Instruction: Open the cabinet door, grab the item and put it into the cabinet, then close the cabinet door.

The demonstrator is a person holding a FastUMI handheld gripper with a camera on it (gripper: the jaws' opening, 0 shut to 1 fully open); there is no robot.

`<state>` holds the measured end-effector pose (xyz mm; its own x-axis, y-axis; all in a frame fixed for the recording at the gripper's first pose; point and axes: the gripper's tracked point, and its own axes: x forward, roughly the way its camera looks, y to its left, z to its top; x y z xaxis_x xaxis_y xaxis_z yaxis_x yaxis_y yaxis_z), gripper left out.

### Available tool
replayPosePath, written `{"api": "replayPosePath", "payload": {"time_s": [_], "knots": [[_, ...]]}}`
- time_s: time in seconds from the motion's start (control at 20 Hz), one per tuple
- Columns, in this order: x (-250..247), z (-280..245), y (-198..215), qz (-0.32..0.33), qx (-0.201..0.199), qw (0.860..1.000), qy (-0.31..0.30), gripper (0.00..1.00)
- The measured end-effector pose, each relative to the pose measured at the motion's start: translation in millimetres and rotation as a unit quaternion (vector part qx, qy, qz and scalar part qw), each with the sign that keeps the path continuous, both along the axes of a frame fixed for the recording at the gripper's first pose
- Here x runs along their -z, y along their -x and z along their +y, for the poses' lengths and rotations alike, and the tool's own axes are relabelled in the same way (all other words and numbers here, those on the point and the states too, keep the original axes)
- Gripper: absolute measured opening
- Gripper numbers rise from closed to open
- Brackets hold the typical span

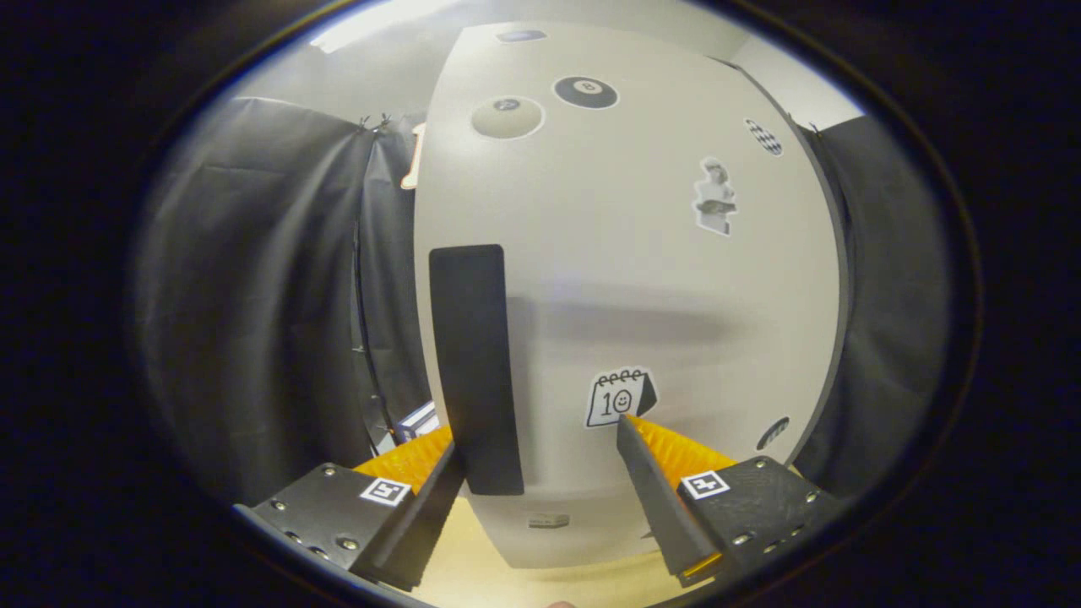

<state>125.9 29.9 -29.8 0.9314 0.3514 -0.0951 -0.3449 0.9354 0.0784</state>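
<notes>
White cabinet door (676, 279); fingers (443, 460) apart, empty.

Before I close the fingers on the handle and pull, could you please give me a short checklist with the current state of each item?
1. Door shut: ok, its face fills the space ahead of the fingers.
2. Gripper open: ok, fingers apart.
3. Handle between the fingers: not ok, it sits against the left finger, off centre.
4. Fingers pressing on handle: not ok, the right finger is clear of it.
5. Swing path free: cannot tell.
6. Item to store located: cannot tell; a small box shows left of the cabinet.
</notes>
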Motion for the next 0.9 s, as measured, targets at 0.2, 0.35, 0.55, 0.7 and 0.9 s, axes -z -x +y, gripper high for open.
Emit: {"api": "replayPosePath", "payload": {"time_s": [0.2, 0.35, 0.55, 0.7, 0.9], "knots": [[0.1, 2.7, -10.8, -0.017, 0.035, 0.999, 0.0, 1.0], [-0.3, 4.2, -12.0, -0.029, 0.055, 0.998, 0.003, 1.0], [-2.3, 3.2, -8.8, -0.041, 0.076, 0.996, 0.003, 1.0], [-2.1, 3.8, -10.1, -0.042, 0.082, 0.996, 0.006, 1.0], [-2.2, 3.7, -8.9, -0.042, 0.083, 0.996, 0.006, 1.0]]}}
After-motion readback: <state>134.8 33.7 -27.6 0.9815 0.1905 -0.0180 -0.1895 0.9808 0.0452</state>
